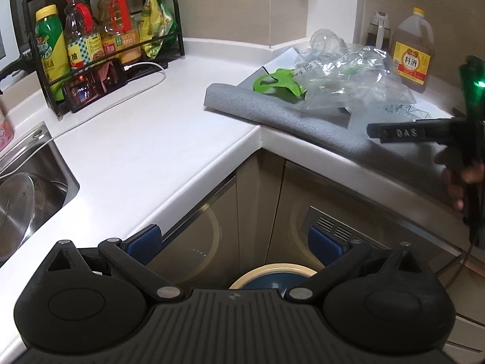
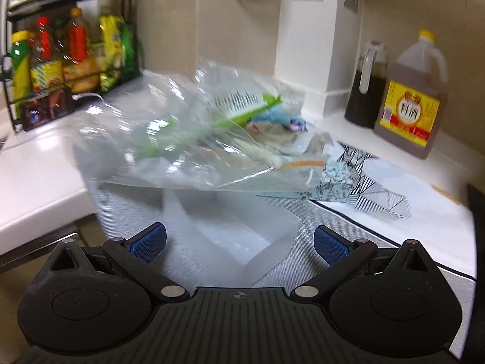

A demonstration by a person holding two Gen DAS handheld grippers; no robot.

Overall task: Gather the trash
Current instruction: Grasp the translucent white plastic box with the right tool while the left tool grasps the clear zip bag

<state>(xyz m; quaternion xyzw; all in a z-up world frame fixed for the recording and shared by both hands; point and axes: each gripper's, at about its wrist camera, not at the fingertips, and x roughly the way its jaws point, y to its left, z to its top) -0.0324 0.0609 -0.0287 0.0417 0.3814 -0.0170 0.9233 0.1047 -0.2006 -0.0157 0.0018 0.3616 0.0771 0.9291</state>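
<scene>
The clear plastic bag of trash (image 2: 194,133) lay on the grey mat (image 2: 303,261) on the desk (image 1: 145,127), dead ahead of the right gripper (image 2: 239,244) and just beyond a white sheet (image 2: 230,236) between its spread, empty jaws; the bag's long axis ran crosswise to those jaws; the left gripper (image 1: 235,242), jaws also spread and empty, hung off the desk edge over the cabinets, well apart from the bag; right looked the nearer for the grab.

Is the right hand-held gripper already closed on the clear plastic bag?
No, the right hand-held gripper is open, its blue pads spread wide, and the clear plastic bag lies ahead of them on the grey mat.
</scene>
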